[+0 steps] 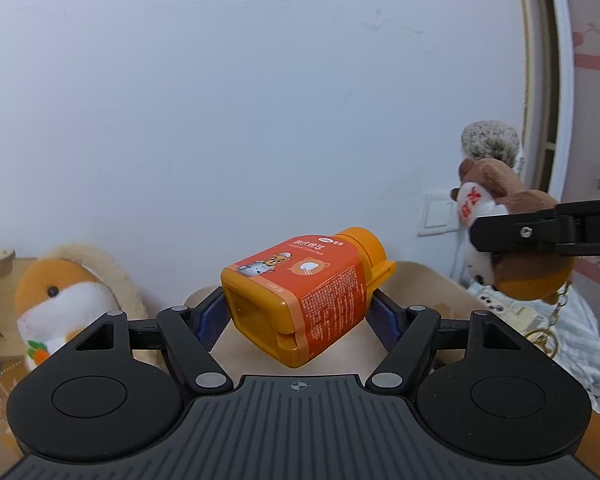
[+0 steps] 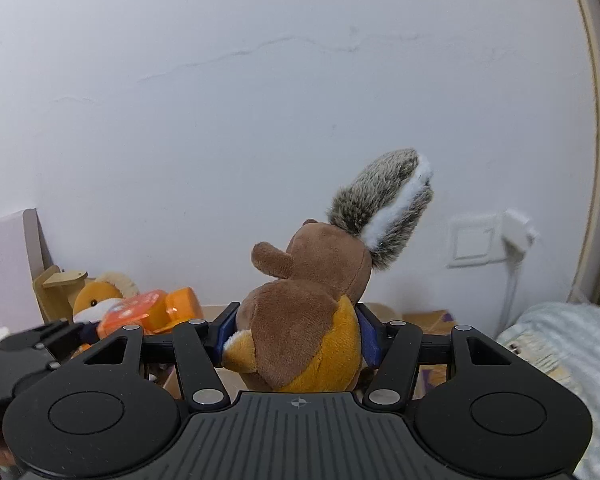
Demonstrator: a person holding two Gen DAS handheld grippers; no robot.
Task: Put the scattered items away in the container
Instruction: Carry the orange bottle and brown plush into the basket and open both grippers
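My left gripper (image 1: pixel 298 314) is shut on an orange cotton-swab bottle (image 1: pixel 300 296), holding it tilted in the air with its cap pointing away to the right. My right gripper (image 2: pixel 296 334) is shut on a brown plush squirrel (image 2: pixel 308 320) with a grey striped tail, held upright. The squirrel and a right finger (image 1: pixel 540 232) also show at the right of the left wrist view. The bottle (image 2: pixel 148 312) shows at the left of the right wrist view. A beige cardboard container (image 1: pixel 428 284) lies below both grippers.
An orange and white plush hamster (image 1: pixel 60 300) sits at the left beside a wooden piece (image 2: pixel 56 284). A striped cloth (image 2: pixel 560 344) lies at the right. A white wall with a switch plate (image 2: pixel 472 240) and a plugged cable stands behind.
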